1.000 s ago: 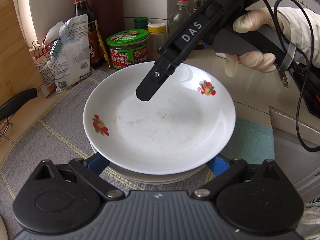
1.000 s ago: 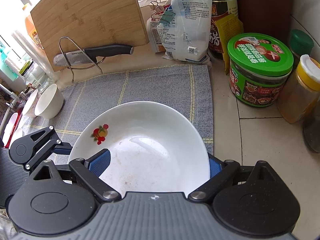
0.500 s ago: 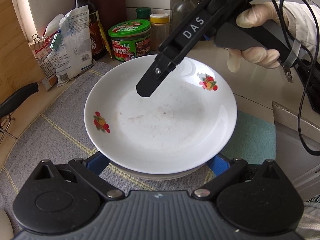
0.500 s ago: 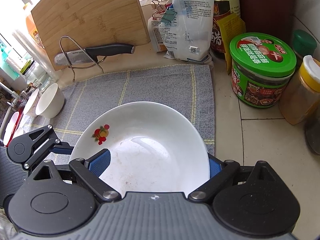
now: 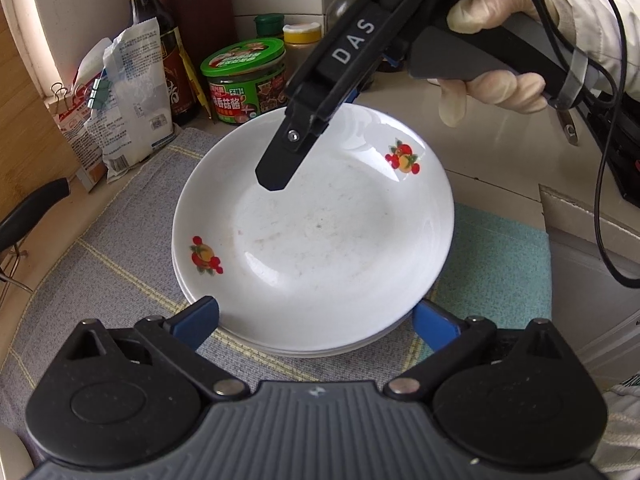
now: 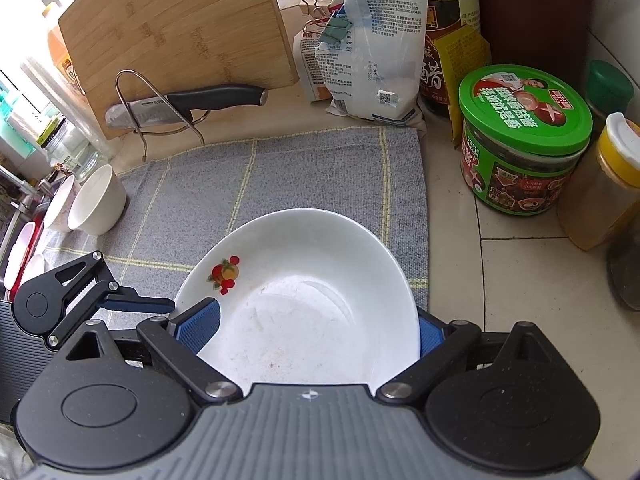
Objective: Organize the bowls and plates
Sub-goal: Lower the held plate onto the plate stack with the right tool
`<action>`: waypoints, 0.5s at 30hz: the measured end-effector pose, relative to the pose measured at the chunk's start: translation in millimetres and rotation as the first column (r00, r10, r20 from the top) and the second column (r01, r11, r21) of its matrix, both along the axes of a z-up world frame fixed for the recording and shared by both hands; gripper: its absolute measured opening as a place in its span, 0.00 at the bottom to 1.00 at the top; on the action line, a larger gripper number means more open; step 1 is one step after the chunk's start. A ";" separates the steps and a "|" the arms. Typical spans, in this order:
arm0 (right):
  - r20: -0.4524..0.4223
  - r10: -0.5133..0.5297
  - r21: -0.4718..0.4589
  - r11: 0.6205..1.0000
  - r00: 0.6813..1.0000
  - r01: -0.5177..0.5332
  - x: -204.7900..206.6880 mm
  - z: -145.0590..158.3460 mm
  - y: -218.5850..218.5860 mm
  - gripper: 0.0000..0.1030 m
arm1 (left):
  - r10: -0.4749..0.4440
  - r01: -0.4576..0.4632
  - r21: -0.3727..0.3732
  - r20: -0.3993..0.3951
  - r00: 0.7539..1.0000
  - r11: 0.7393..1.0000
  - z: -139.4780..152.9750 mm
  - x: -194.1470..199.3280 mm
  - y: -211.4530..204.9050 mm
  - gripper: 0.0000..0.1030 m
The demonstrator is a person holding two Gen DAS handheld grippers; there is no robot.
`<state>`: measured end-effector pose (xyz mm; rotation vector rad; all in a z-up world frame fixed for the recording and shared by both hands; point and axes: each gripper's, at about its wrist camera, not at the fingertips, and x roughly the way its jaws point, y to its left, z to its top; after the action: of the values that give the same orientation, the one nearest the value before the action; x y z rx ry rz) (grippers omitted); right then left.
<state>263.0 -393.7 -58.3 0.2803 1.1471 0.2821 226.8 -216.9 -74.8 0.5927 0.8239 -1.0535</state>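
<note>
A white plate with red fruit decals [image 5: 320, 232] lies on top of a stack of like plates [image 5: 320, 350] on a grey checked cloth [image 5: 100, 280]. My left gripper [image 5: 316, 320] is open, its blue pads standing wide on either side of the stack's near rim. From the far side my right gripper [image 5: 276, 172], held by a gloved hand [image 5: 492, 92], hangs just above the plate's far rim. In the right wrist view the plate [image 6: 304, 312] shows between the spread pads of the right gripper [image 6: 312, 328]. The left gripper [image 6: 136, 304] reaches in from the left.
Two small white bowls [image 6: 96, 200] stand at the cloth's left edge. At the back are a knife on a wire rack [image 6: 188, 100], a cutting board [image 6: 180, 20], clipped bags [image 6: 372, 48], a green-lidded jar [image 6: 524, 136] and bottles. A teal cloth [image 5: 492, 260] lies right of the stack.
The left wrist view has tilted slightly. The plate stack and both grippers keep their places, and the jaws stand as wide as before.
</note>
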 end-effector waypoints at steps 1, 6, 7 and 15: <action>-0.002 0.001 -0.003 1.000 1.000 -0.001 0.1 0.1 0.3 0.96 | 0.001 -0.001 -0.002 -0.002 1.000 1.000 0.1 -0.1 0.0 0.99; -0.005 0.013 -0.032 0.999 1.000 -0.013 1.0 0.5 3.9 0.96 | 0.006 -0.007 -0.018 -0.013 1.000 1.000 0.7 0.2 1.7 0.99; -0.006 0.016 -0.040 0.999 1.000 -0.016 1.2 0.8 5.0 0.96 | 0.007 -0.008 -0.021 -0.014 1.000 1.000 0.8 0.3 1.9 0.99; -0.011 0.042 -0.173 0.984 0.999 -0.044 3.3 5.3 17.9 0.97 | 0.016 -0.018 -0.065 -0.027 1.000 0.998 5.6 1.3 3.2 0.99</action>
<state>266.3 -375.7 -53.0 0.1033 1.1781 0.2174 228.1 -213.7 -69.2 0.5166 0.8133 -1.0707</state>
